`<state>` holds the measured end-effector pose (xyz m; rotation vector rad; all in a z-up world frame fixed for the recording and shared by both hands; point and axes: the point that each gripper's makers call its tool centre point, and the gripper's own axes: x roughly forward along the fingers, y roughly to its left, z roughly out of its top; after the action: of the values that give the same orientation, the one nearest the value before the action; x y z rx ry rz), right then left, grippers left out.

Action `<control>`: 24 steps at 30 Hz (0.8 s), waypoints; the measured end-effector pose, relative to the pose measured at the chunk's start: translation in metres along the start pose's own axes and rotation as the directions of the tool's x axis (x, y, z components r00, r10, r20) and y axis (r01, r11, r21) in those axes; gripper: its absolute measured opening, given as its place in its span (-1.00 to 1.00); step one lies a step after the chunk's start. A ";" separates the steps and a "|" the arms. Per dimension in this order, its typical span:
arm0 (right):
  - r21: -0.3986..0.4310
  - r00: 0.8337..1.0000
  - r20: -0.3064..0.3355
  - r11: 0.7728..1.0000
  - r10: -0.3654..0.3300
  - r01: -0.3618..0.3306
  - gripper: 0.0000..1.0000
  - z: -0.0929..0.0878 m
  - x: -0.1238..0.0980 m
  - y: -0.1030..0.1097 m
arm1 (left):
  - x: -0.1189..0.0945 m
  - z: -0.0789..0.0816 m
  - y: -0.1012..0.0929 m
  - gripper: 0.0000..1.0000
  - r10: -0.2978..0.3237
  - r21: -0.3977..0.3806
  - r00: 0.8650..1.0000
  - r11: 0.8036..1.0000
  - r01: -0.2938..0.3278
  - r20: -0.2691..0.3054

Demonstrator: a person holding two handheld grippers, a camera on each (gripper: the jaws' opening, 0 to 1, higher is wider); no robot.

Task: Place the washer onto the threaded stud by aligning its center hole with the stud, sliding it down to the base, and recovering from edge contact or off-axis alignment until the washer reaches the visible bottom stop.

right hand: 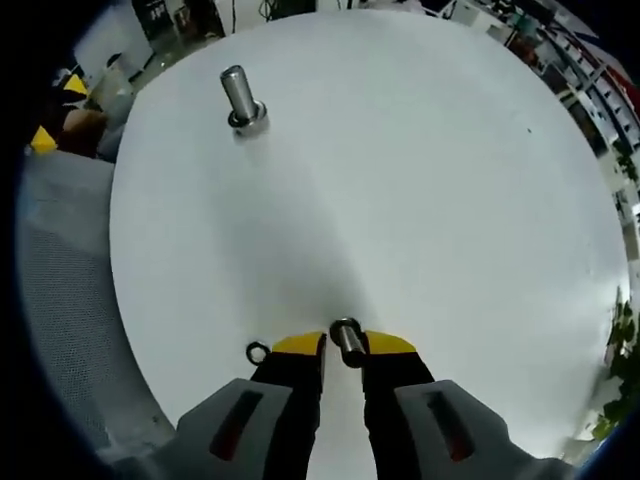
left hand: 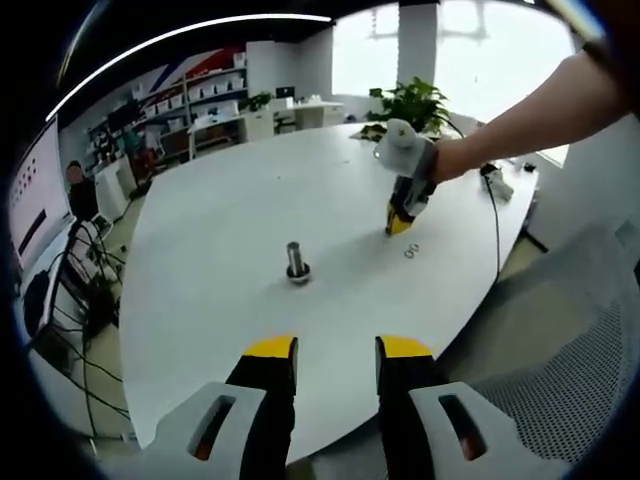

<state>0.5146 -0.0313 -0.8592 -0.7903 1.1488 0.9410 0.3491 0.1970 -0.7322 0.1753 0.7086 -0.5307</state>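
**bolt_fan:** White counter [left hand: 220, 230], one steel stud [left hand: 297, 262] standing upright in its base out in the middle. The right hand-held gripper [right hand: 343, 348] is down at the surface with its jaws pinched narrow around a washer [right hand: 346, 338], which looks held on edge between the yellow tips. A spare washer [right hand: 258, 352] lies flat just beside its left tip. In the left gripper view you can see that same gripper tipped nose-down at the counter, with more small rings [left hand: 411, 252] lying near it.

**m8_mike:** Makes sense, pinching it on edge is about the only way to lift something that thin off a flat top. What's the left one doing?

**bolt_fan:** The left hand-held gripper [left hand: 336, 352] hangs at the near edge, jaws parted with nothing between them, pointed toward the stud. Guessing it's just parked out of the way.

**m8_mike:** So the stud's bare and well apart from the washer. My guess: lift, carry it over, then level the hole over the tip.
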 end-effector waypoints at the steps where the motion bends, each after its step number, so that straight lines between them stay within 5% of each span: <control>1: 0.001 1.000 0.003 1.000 -0.003 0.003 -0.67 -0.001 -0.003 0.002 | 0.000 0.000 0.000 -0.42 0.000 0.000 1.000 1.000 0.000 0.002; 12: 0.016 1.000 -0.008 1.000 -0.009 0.009 -0.65 -0.016 -0.012 0.008 | -0.001 0.001 0.001 -0.42 0.009 0.002 1.000 1.000 -0.009 0.009; 24: -0.043 0.998 -0.010 0.997 0.063 -0.064 -0.62 -0.028 -0.012 0.036 | -0.002 0.002 0.003 -0.42 0.017 0.009 1.000 1.000 -0.017 0.010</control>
<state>0.4689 -0.0441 -0.8556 -0.7974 1.1704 1.0192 0.3503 0.1994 -0.7297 0.1865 0.6947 -0.5180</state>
